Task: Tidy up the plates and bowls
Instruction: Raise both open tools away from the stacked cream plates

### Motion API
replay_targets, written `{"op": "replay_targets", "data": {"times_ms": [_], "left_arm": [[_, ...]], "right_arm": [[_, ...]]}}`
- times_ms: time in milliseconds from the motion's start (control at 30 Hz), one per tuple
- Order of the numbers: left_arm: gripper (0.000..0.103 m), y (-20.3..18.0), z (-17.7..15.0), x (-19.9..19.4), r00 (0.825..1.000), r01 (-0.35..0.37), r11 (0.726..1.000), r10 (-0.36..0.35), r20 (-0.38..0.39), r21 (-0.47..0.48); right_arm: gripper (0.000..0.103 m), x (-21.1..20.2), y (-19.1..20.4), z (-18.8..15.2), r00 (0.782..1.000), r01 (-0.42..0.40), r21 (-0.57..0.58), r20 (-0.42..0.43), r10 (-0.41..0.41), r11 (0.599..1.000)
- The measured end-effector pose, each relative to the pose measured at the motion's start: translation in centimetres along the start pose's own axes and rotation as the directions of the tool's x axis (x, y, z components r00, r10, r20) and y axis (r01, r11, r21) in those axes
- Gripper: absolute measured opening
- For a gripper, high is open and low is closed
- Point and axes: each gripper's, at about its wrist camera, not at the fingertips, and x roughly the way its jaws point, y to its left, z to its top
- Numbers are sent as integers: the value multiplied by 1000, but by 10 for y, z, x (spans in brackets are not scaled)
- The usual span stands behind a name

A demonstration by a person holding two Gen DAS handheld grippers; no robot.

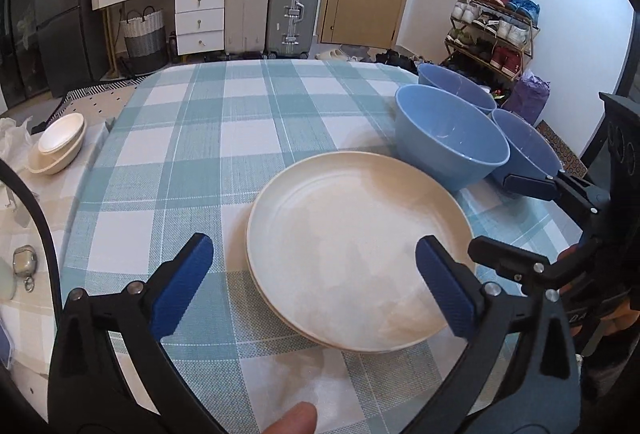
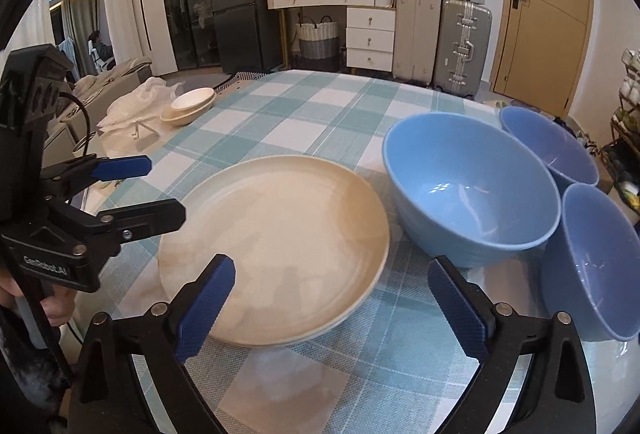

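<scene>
While both jaws stand spread and empty, the left gripper (image 1: 314,280) and right gripper (image 2: 332,304) hover over stacked cream plates (image 2: 276,234); three blue bowls (image 2: 472,185) sit at two o'clock.

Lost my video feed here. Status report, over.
Left gripper and right gripper open, empty. Cream plates stacked on the checked tablecloth. Three blue bowls beside them, unstacked. Nothing in the way.

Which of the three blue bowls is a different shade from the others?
The light blue bowl beside the cream plate; the other two look more purple-blue.
</scene>
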Motion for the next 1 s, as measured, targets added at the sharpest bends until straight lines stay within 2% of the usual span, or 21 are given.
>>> {"op": "replay_targets", "data": {"times_ms": [300,600,833,1000], "left_arm": [[101,-21,22,-25,999,-6,1000,4,43,30],[101,-55,53,-41,996,31,998,-36,76,60],[101,-79,78,-51,993,57,996,-64,103,76],[101,-90,99,-52,991,70,995,-77,112,66]], "right_arm": [[101,-42,-21,11,997,20,26,76,-22,999],[101,-100,-51,27,986,57,64,151,-66,996],[101,-142,-81,37,973,78,113,206,-100,991],[102,-171,-111,49,952,79,207,274,-136,975]]}}
